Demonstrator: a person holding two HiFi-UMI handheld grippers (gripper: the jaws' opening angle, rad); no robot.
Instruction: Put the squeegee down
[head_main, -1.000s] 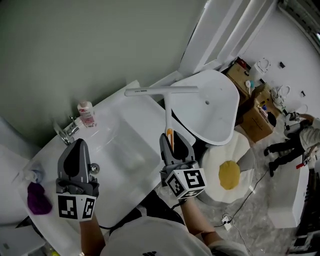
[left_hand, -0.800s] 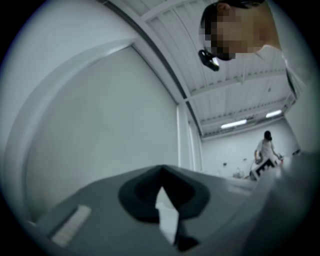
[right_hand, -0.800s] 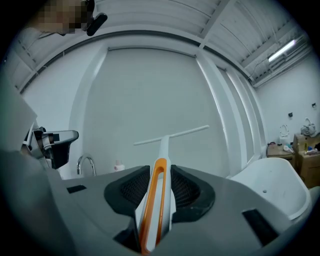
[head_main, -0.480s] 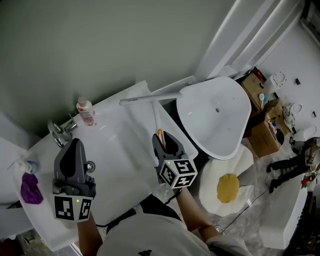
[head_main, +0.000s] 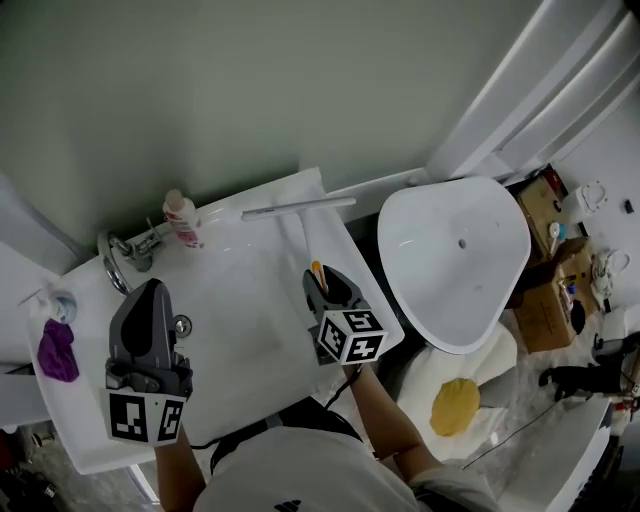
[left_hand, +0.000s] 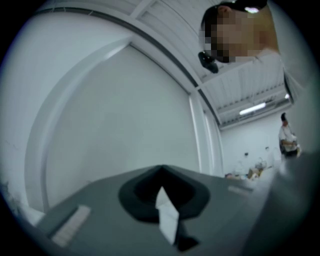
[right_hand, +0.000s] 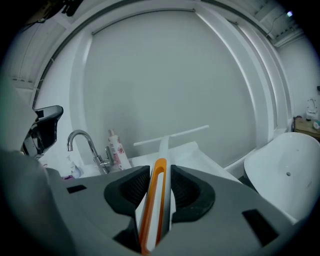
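While your right gripper (head_main: 322, 283) clamps the orange-inlaid handle of the white plastic squeegee (head_main: 298, 208), shaft points 12 o'clock, blade crosswise over the white washbasin (head_main: 235, 290) far rim.

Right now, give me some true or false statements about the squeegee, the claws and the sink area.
The right claw grips the squeegee by its handle. True.
The squeegee's blade points back at the person. False: it is at the far end, near the wall.
A bottle stands beside the faucet. True.
The purple cloth lies in the sink basin. False: it lies left of the faucet, outside the basin.
The left claw also holds the squeegee. False: only the right claw does.
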